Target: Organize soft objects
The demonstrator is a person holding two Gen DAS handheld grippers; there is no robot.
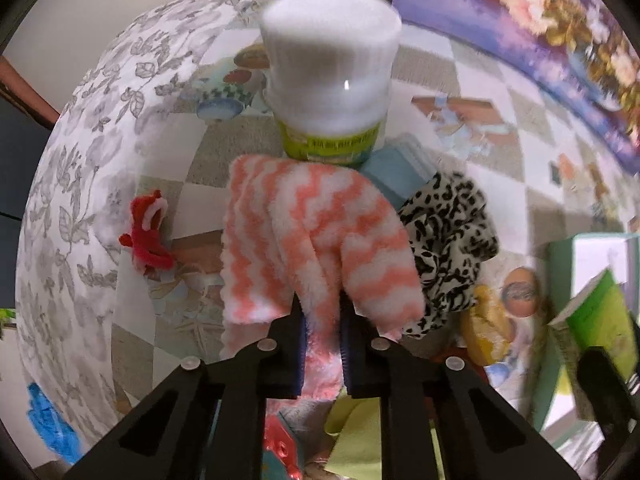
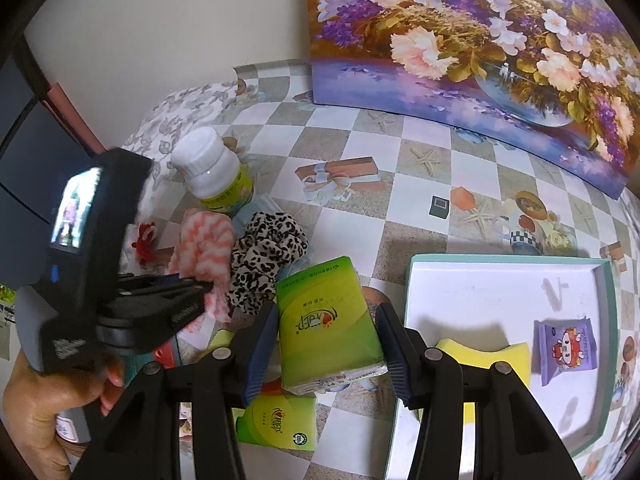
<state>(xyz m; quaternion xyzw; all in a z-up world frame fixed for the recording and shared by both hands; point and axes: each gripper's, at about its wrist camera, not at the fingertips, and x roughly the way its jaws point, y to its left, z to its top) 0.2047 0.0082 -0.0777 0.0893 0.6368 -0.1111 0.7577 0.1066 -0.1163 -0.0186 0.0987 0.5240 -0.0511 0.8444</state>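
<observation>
Checkered oilcloth printed with seashells and gift boxes covers the surface (image 2: 400,216), with a floral painting (image 2: 480,40) propped behind. Your left hand-held gripper (image 1: 323,332) is clenched on the fluffy pink-and-white wavy-striped cloth (image 1: 308,240), pinching one bunched fold while the rest droops free. Just beside it lies a black-and-white leopard-print fabric piece (image 1: 448,240), and the white-capped plastic bottle with a green label (image 1: 332,80) stands right behind.

Your right hand-held gripper (image 2: 328,344) stands released, its jaws either side of the green tissue packet (image 2: 328,320) without visibly pressing it. The white, teal-rimmed shallow box (image 2: 608,312) to the right holds a yellow sponge (image 2: 516,354) and a purple snack packet (image 2: 566,346).

Watch the trailing cloth: lifted fast, it could snag the leopard fabric or brush the bottle and tip it. The narrow pinch may slip. The two tools are close, so crossing toward the box risks a knock.
</observation>
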